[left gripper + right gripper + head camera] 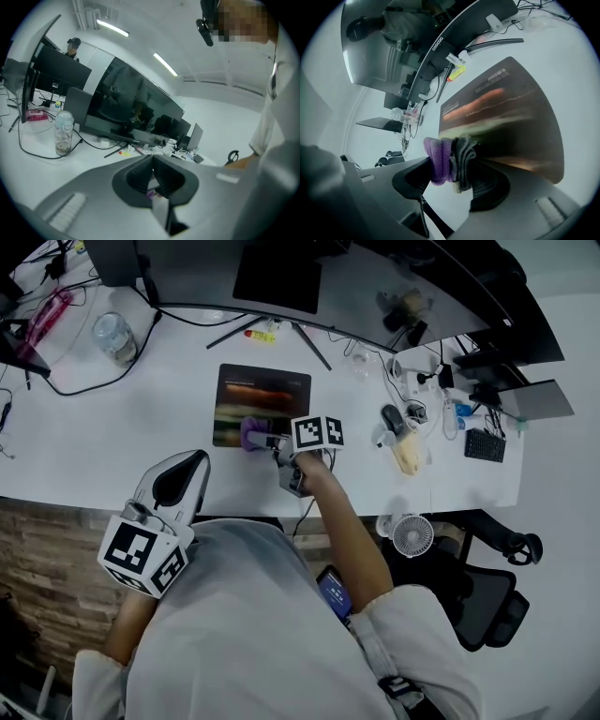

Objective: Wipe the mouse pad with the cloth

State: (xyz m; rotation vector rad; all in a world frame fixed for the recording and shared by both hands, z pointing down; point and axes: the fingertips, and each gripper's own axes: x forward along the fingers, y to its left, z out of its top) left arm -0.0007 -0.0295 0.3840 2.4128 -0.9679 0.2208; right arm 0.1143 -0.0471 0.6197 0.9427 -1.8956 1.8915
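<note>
"Purple and grey pile, bunched up: that's the cloth [443, 161]. We have it pinched between the fingers [490, 180] of the right gripper [452, 165], which are closed down hard on the wad, with its folds bulging out ahead of the tips."

"Where does it touch down?"

"On the near left corner of the mouse pad [501, 112], just inside the edge. The rest of the dark pad stretches away toward the monitor."

"So how do we make this stroke a good one?"

"We'd press the wad flat rather than drag it on one fold. Then we'd sweep in long, overlapping passes across the pad, corner to corner. Nothing pins the pad to the white bench [112, 442], so we judge light, even pressure to be safer — push too hard and the pad may skid."

"Could our other hand steady it?"

"It could. The left gripper [152, 165] has its fingers [138, 176] brought together with nothing between them. It hangs at the bench's near edge, well apart from the pad, pointing toward the monitor."

"And the working arm?"

"The right forearm reaches forward from the body over the bench edge, bent at the elbow. The gripper is turned leftward so the cloth leads, with its marker cube facing up."
</note>
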